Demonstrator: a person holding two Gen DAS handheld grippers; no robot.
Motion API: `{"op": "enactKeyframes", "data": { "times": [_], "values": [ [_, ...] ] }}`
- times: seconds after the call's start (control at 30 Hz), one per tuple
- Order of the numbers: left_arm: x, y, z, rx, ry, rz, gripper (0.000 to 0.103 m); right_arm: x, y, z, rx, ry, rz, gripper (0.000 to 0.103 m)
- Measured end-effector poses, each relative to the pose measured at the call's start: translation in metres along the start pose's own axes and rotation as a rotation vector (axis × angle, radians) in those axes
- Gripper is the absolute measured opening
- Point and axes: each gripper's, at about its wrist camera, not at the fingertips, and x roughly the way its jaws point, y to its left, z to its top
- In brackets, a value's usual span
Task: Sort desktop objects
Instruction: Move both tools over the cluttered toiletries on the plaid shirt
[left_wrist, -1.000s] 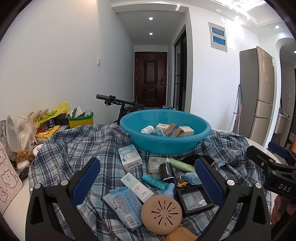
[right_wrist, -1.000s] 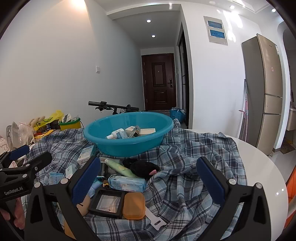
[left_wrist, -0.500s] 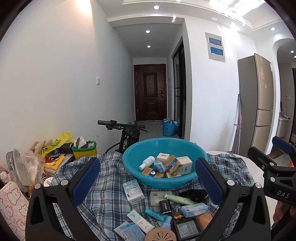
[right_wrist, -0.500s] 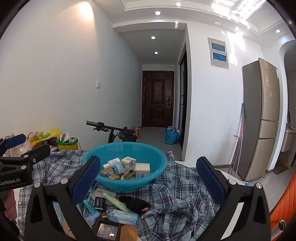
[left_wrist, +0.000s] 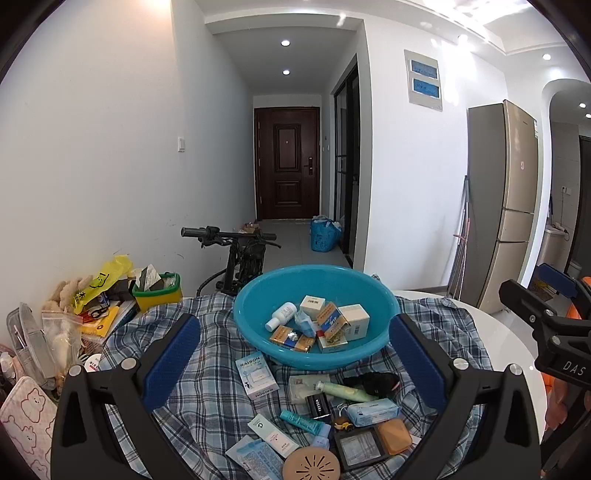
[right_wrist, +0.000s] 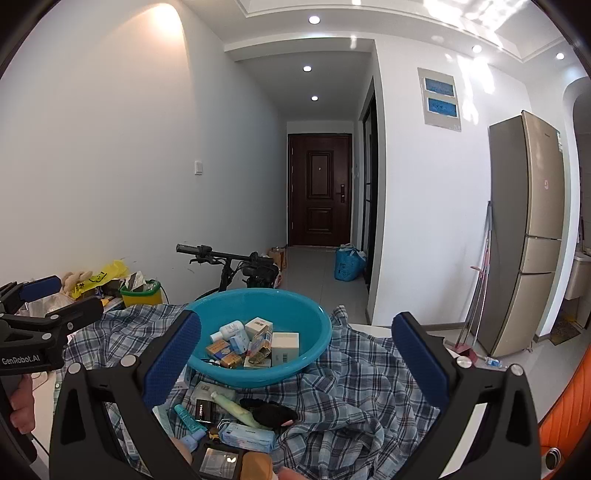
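Observation:
A blue basin (left_wrist: 373, 347) (right_wrist: 317, 350) holding several small boxes and a white bottle sits on a plaid cloth (left_wrist: 207, 376) (right_wrist: 354, 387). In front of it lie loose items: a RAISON box (left_wrist: 256, 374), a pale green tube (left_wrist: 347, 391) (right_wrist: 232, 404), a teal tube (left_wrist: 301, 421), a black case (left_wrist: 360, 445), an orange soap-like block (left_wrist: 395, 437), a round tan disc (left_wrist: 312, 467). My left gripper (left_wrist: 293, 354) is open and empty, raised above the cloth. My right gripper (right_wrist: 295, 350) is open and empty, raised too.
Clutter stands at the table's left edge: a green tub (left_wrist: 159, 297), a yellow bag (left_wrist: 103, 277), plastic pouches (left_wrist: 55, 343), a bear-print pouch (left_wrist: 26, 417). A bicycle (left_wrist: 236, 254) stands behind the table. A fridge (left_wrist: 502, 206) stands at right. White tabletop (left_wrist: 509, 347) shows right of the cloth.
Both grippers have lifted up and tilted back from the loose items. The basin and items now sit lower in both views. Nothing was picked up.

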Motion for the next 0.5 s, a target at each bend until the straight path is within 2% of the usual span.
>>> {"op": "enactKeyframes", "data": {
  "times": [0.3, 0.5],
  "values": [
    [0.045, 0.005, -0.043, 0.011, 0.224, 0.008, 0.103, 0.018, -0.003, -0.031, -0.012, 0.147, 0.009, 0.103],
    [0.062, 0.015, -0.076, -0.036, 0.293, 0.011, 0.103, 0.029, -0.006, -0.063, 0.002, 0.224, 0.005, 0.103]
  ]
}}
